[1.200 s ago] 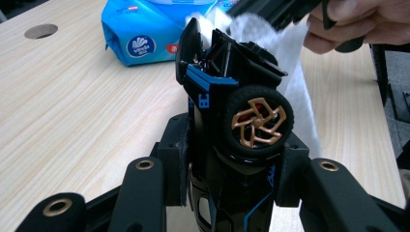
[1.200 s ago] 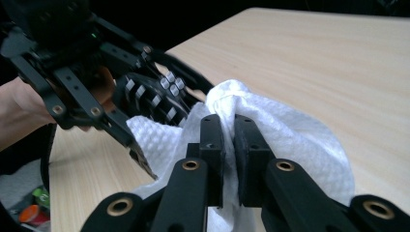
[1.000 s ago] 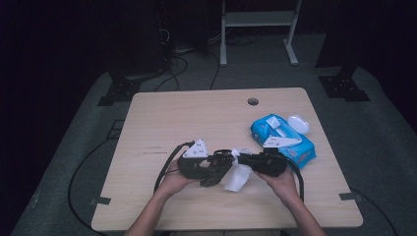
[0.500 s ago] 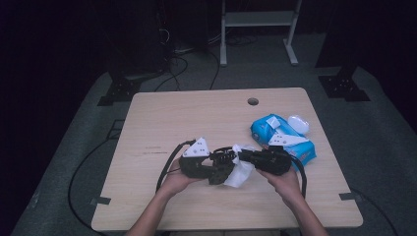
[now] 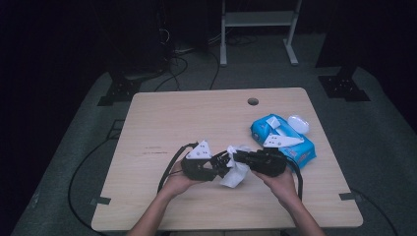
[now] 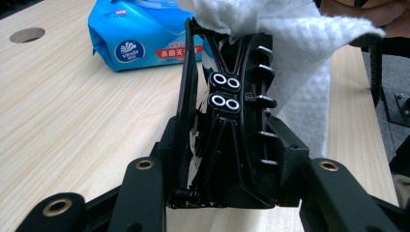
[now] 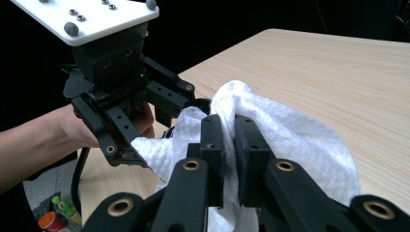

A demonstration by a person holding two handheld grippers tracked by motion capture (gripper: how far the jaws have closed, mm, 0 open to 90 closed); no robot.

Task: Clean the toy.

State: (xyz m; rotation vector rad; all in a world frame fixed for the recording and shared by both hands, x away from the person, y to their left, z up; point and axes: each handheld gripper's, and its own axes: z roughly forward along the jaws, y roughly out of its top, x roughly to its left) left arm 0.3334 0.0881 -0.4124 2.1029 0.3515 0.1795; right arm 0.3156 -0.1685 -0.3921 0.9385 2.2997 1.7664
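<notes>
1. Wipe (image 7: 290,140): white, soft and limp, hangs between both tools above the table (image 5: 167,128).
2. Right hand-held gripper (image 7: 231,145) is clamped on its crumpled top.
3. Left hand-held gripper (image 6: 225,63) pinches an adjacent fold.
4. Likely tears; grip bunched layers.

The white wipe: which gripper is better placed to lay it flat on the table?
Probably the right gripper. Its fingers are shut on the white wipe, gathered above the table. The left gripper holds an edge, so it could pull the wipe open.
</notes>
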